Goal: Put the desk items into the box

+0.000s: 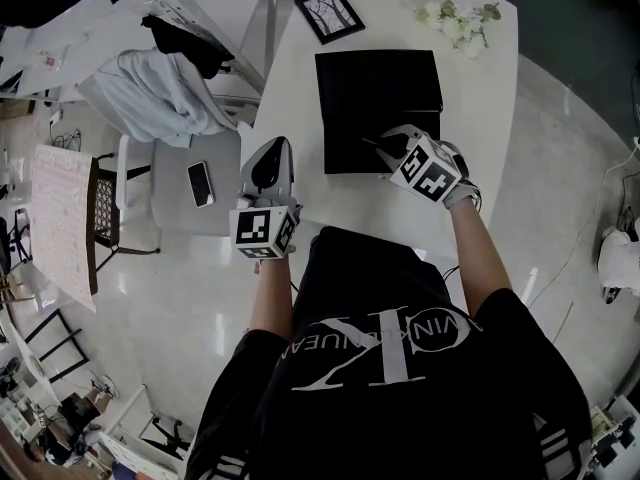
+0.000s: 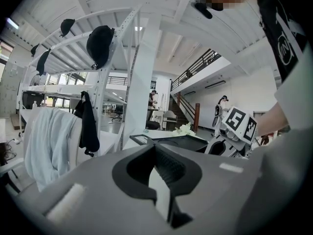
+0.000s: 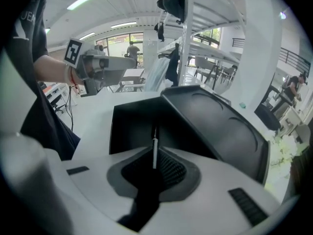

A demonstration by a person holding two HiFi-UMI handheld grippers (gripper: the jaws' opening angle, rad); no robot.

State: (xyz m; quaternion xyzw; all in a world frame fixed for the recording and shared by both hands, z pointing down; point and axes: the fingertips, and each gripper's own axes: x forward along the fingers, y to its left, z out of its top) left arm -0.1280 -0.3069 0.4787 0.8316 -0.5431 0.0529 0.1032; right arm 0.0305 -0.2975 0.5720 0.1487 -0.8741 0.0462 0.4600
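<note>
Box (image 1: 380,108), black and single, lay open on the white worktop (image 1: 480,118), its lid tilted up so that things could drop in. Nearest the person, off the box's near left corner, the left tool (image 1: 272,153) hung by the worktop's edge. Its jaws were narrow with no thing made out between them, and it was apparently waiting. At the box's near edge the right tool (image 1: 385,146) was clamped on one thin pen (image 3: 154,153), holding it over the dark interior, likely for release there. Left of the box, off the worktop, one phone (image 1: 200,183) lay on a grey seat. Beyond the box's far side sat one picture frame (image 1: 330,14) and one bunch of white flowers (image 1: 458,20), not yet packed.
</note>
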